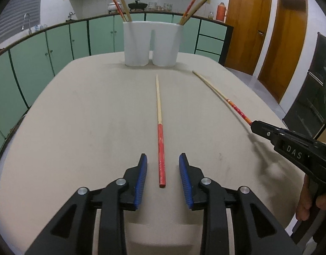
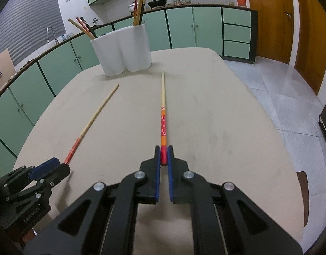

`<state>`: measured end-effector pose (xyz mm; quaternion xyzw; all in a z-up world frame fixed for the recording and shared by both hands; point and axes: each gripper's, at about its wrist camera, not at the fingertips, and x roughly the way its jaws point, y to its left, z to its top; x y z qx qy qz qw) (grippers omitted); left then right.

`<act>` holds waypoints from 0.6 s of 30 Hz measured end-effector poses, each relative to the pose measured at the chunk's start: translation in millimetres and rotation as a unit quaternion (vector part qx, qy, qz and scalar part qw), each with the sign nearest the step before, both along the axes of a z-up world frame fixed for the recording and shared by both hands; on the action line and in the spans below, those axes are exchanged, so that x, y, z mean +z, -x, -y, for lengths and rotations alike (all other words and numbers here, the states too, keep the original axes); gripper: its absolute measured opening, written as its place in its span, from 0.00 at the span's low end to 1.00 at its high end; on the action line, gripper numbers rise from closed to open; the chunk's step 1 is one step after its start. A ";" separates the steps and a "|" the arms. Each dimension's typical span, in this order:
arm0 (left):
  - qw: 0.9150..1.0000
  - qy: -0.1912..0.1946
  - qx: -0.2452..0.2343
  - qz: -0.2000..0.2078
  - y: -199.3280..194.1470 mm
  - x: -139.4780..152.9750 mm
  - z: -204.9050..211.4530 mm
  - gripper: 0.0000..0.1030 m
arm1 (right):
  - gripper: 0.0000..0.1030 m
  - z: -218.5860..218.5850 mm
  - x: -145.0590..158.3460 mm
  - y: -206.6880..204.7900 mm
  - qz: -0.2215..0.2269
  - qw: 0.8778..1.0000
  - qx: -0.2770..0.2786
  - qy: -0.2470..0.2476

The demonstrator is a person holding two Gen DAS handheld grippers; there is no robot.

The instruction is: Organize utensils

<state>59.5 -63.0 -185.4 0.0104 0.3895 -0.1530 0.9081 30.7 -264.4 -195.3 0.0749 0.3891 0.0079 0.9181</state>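
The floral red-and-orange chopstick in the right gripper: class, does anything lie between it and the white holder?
Nothing visible does. The right gripper is shut on the floral red-and-orange chopstick, and only bare beige tabletop lies up to the white two-lobed holder. The plain red-handled chopstick lies off to the side.

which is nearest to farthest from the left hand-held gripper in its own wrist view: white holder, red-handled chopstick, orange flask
From the left hand-held gripper:
1. Red-handled chopstick, lying between its open fingers on the table.
2. White holder, at the table's far end.
3. Orange flask, on the back counter, right.
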 end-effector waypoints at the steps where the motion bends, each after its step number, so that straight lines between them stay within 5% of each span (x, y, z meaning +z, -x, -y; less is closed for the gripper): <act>1: 1.000 0.000 0.001 0.000 0.1 -0.6 -0.3 0.30 | 0.05 0.5 -1.4 -0.9 -0.001 1.000 0.000 -0.001; 14: 1.000 -0.015 0.018 0.014 15.1 -3.1 0.9 0.23 | 0.05 2.7 -8.5 -4.2 -0.004 1.000 0.002 -0.011; 18: 0.999 -0.020 0.020 0.017 17.9 -3.7 1.2 0.09 | 0.05 2.7 -8.8 -3.5 -0.004 1.000 0.002 -0.010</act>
